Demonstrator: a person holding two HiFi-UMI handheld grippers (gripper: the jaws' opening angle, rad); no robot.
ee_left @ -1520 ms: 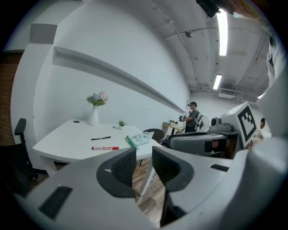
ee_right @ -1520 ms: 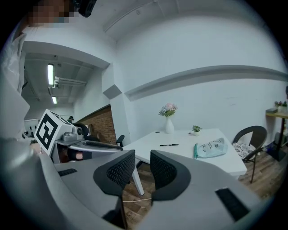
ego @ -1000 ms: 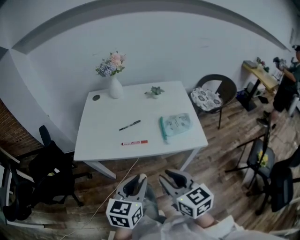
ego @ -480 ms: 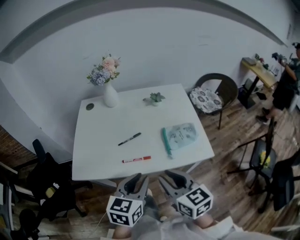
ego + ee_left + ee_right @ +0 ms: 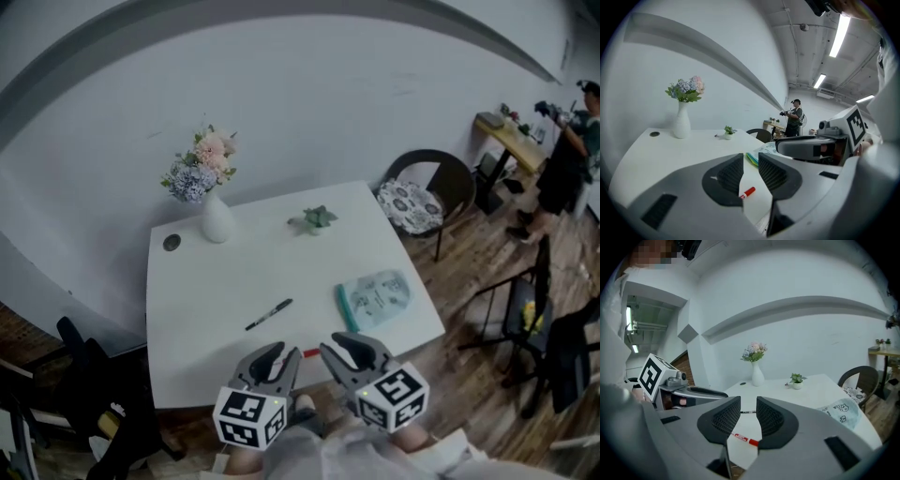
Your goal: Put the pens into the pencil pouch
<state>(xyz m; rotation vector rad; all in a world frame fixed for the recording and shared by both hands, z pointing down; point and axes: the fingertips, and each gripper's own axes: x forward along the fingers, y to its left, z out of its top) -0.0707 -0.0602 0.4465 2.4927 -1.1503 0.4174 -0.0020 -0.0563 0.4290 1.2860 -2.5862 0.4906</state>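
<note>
Head view puts your left hand-held gripper (image 5: 274, 360) and right hand-held gripper (image 5: 349, 350) side by side at the tabletop's (image 5: 211, 281) near edge, each with jaws slightly parted and holding nothing. Just beyond them lies the red marker (image 5: 745, 439), the black pen (image 5: 269, 314) farther in, and the pencil pouch (image 5: 375, 298) to the right.

An office-like studio room: a white surface (image 5: 216, 291) against a plain wall (image 5: 309, 103), wood-plank floor (image 5: 469, 272) around it, a cushioned chair (image 5: 414, 199) to its right, strip lights (image 5: 841, 28) overhead.
</note>
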